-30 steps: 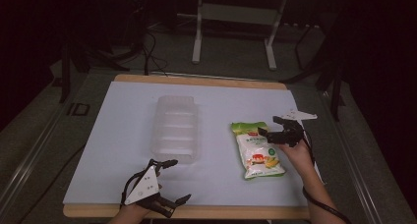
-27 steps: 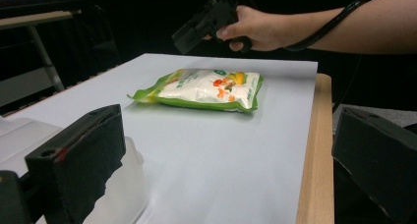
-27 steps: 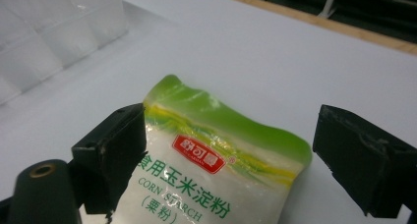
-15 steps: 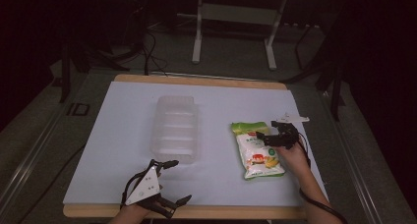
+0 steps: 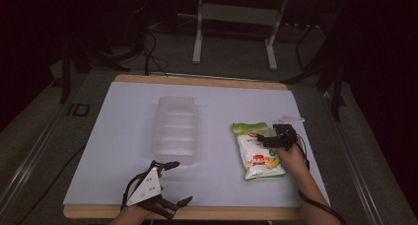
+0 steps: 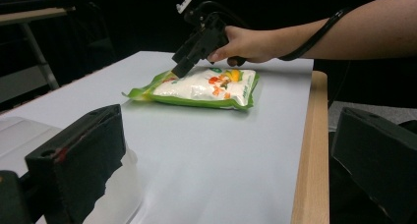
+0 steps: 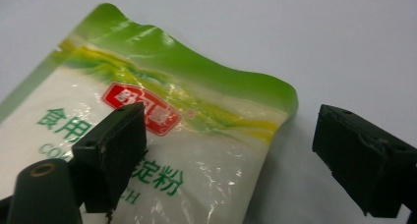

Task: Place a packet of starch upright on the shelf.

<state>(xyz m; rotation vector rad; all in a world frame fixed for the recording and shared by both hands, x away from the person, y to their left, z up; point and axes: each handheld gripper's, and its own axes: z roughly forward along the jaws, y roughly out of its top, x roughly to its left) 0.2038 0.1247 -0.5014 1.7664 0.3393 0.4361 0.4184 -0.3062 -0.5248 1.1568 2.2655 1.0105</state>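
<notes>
On the counter's right side, a starch bag point(image 5: 257, 153) lies flat under the right gripper point(image 5: 261, 139).

Soft, powder-filled and glossy, it looks likely to sag and slip; the flat green sealed edge point(image 7: 236, 81) seems the surest hold. From the right gripper view its jaws gape wide, one above the printed face, one past the bag's edge, gripping nothing; the left gripper view shows the bag's plump thickness point(image 6: 196, 89). By the near counter edge point(image 5: 222, 212), the left gripper point(image 5: 175, 183) stands open, empty, beside a clear plastic tray point(image 5: 176, 130).
</notes>
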